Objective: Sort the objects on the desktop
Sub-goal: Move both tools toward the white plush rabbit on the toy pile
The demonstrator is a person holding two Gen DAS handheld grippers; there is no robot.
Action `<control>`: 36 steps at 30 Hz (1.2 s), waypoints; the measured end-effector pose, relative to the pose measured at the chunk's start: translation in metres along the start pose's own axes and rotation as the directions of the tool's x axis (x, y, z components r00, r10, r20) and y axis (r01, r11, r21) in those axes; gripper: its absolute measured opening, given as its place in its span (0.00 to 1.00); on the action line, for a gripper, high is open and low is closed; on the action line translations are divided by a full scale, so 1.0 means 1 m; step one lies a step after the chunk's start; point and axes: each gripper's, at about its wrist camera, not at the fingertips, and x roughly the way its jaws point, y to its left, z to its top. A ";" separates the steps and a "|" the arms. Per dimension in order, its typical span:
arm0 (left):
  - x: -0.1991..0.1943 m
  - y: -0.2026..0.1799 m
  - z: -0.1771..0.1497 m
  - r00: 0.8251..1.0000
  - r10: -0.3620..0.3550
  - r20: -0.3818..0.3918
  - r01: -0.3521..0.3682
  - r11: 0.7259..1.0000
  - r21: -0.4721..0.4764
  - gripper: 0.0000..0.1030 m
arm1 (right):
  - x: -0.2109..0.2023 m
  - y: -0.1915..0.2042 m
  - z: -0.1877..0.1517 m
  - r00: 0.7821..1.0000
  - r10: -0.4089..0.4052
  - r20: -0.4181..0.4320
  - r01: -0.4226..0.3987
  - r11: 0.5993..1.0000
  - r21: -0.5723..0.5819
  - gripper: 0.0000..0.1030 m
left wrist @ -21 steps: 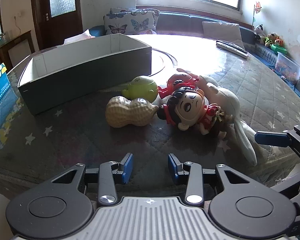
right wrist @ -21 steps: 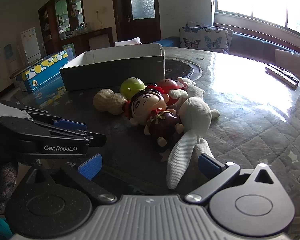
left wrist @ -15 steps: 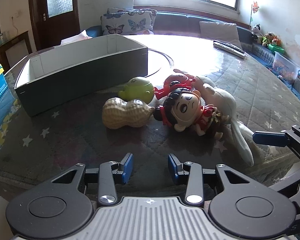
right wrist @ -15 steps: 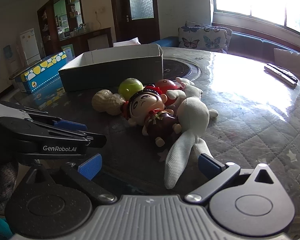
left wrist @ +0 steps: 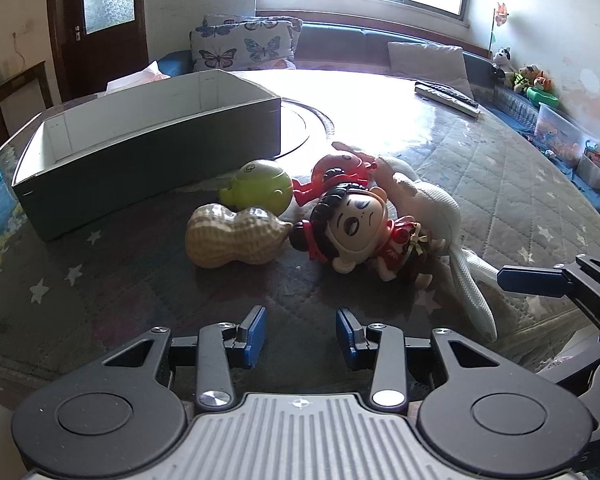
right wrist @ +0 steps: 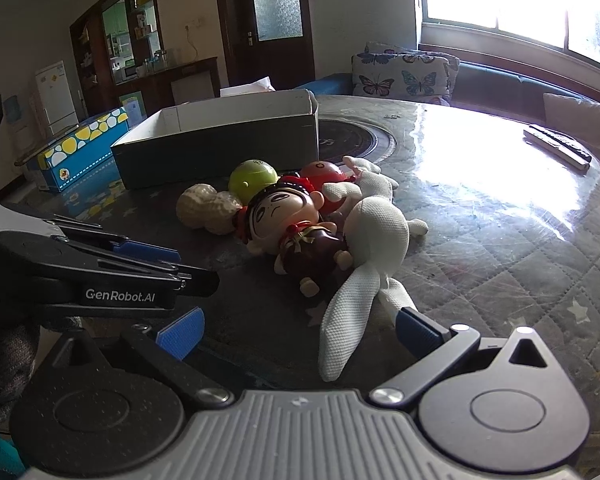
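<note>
While sunlight glares on the quilted table [left wrist: 500,168], toys [left wrist: 340,216] lie near a box [left wrist: 152,160]; the left gripper [left wrist: 300,330] and right gripper [right wrist: 296,326] gape, holding nothing.

Left gripper [left wrist: 300,336]: black linkage arms, blue pads, silver screws, ribbed grey housing. Right gripper [right wrist: 296,332]: same build; "GenRobot.AI" lettering at 9 o'clock.

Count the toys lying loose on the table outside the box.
5, clustered before the grey open box: tan peanut toy, green round toy, red figure, black-haired doll, white plush rabbit. More may hide behind them.
</note>
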 end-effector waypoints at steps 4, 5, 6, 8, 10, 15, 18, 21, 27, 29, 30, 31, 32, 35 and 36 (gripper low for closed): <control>0.002 -0.001 0.002 1.000 -0.007 -0.006 0.007 1.000 0.003 0.40 | 0.000 -0.002 0.001 1.000 -0.002 0.001 0.002 1.000 0.007 1.00; 0.003 -0.001 0.002 1.000 -0.008 -0.007 0.008 1.000 0.003 0.40 | 0.000 -0.003 0.001 1.000 -0.004 0.001 0.004 1.000 0.009 1.00; 0.003 -0.001 0.002 1.000 -0.009 -0.008 0.009 1.000 0.003 0.40 | 0.001 -0.003 0.001 1.000 -0.006 0.000 0.006 1.000 0.011 1.00; 0.004 -0.002 0.003 1.000 -0.011 -0.011 0.011 1.000 0.004 0.40 | 0.001 -0.004 0.001 1.000 -0.009 0.000 0.009 1.000 0.013 1.00; 0.005 -0.002 0.003 1.000 -0.011 -0.014 0.011 1.000 0.006 0.40 | 0.001 -0.005 0.001 1.000 -0.012 0.000 0.012 1.000 0.014 1.00; 0.007 -0.002 0.003 1.000 -0.012 -0.019 0.012 1.000 0.005 0.40 | 0.001 -0.007 0.001 1.000 -0.022 0.001 0.022 1.000 0.017 1.00; 0.008 -0.001 0.003 1.000 -0.012 -0.023 0.012 1.000 0.003 0.40 | 0.000 -0.010 0.002 1.000 -0.026 0.006 0.026 0.999 0.022 1.00; 0.008 0.000 0.004 1.000 -0.013 -0.024 0.013 1.000 0.002 0.40 | -0.001 -0.011 0.002 1.000 -0.027 0.010 0.026 0.999 0.020 1.00; 0.009 0.002 0.008 1.000 -0.022 -0.023 0.022 1.000 -0.001 0.40 | -0.003 -0.014 0.006 0.999 -0.028 0.021 0.028 0.999 0.025 0.97; 0.009 0.002 0.009 0.999 -0.025 -0.023 0.025 1.000 -0.001 0.40 | -0.003 -0.015 0.007 0.999 -0.029 0.023 0.029 0.999 0.026 0.97; 0.009 0.003 0.010 0.999 -0.027 -0.022 0.027 1.000 0.000 0.40 | -0.003 -0.015 0.008 0.999 -0.026 0.025 0.026 0.999 0.026 0.96; 0.009 0.003 0.011 0.999 -0.030 -0.021 0.030 1.000 -0.001 0.40 | -0.003 -0.016 0.009 0.999 -0.024 0.028 0.023 0.999 0.027 0.96; 0.009 0.003 0.012 0.999 -0.032 -0.020 0.032 0.999 -0.002 0.40 | -0.004 -0.016 0.010 0.999 -0.022 0.031 0.021 0.999 0.026 0.96; 0.008 0.005 0.015 0.999 -0.042 -0.015 0.042 0.999 -0.001 0.40 | -0.007 -0.016 0.013 0.999 -0.017 0.042 0.016 1.000 0.018 0.96; 0.007 0.006 0.016 0.999 -0.048 -0.013 0.048 0.999 0.003 0.40 | -0.008 -0.016 0.014 0.999 -0.016 0.046 0.015 1.000 0.017 0.96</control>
